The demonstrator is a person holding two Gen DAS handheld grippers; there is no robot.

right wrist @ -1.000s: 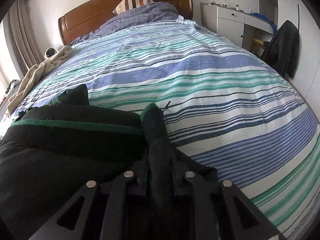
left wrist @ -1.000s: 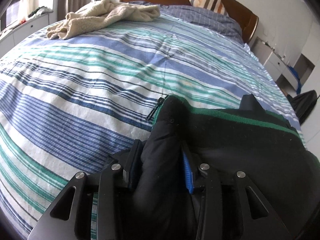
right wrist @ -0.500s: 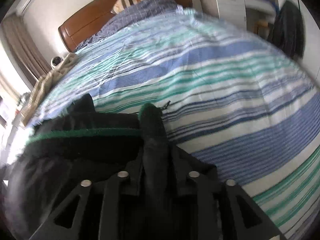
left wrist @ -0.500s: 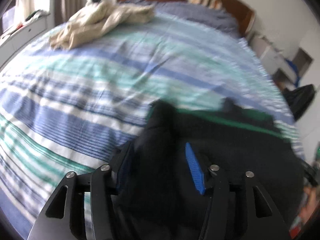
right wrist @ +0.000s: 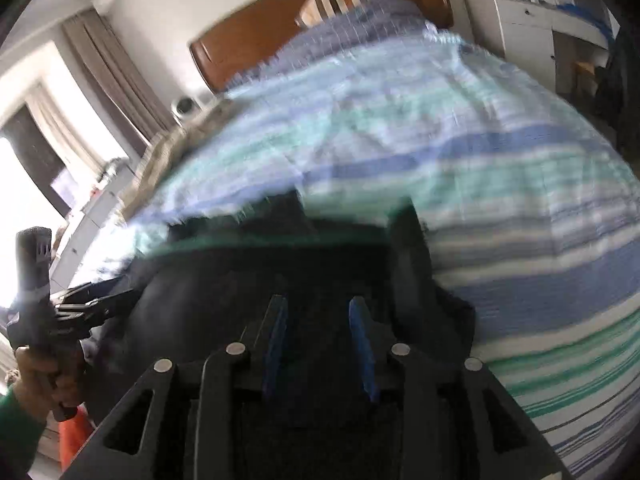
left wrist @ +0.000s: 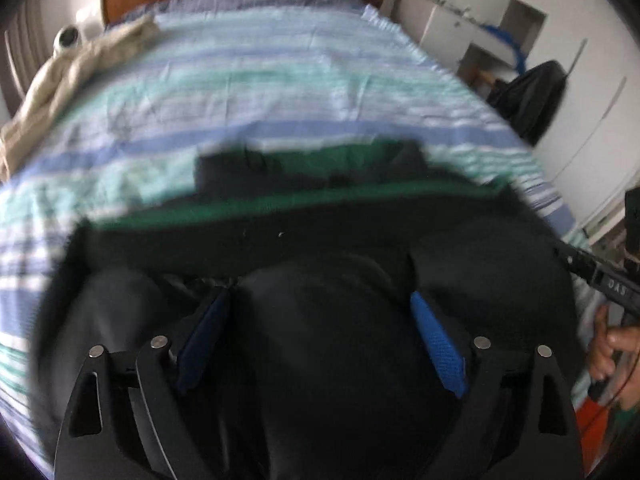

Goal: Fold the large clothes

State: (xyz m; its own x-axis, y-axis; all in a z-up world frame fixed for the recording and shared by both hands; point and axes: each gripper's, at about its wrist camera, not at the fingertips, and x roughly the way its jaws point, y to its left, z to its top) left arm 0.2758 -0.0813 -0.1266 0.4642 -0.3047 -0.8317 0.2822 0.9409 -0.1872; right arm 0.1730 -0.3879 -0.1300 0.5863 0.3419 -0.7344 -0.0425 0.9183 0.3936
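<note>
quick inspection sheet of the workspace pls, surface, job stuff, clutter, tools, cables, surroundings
surface: bed with striped cover.
job's things: black garment with green trim bunched at the near edge.
clutter: beige blanket at the far left.
grippers: left tool open, garment between its fingers; right tool open over the garment.
cables: nothing seen.
surroundings: wooden headboard, striped pillow, curtains, white cabinet, dark clothing hanging at right.
</note>
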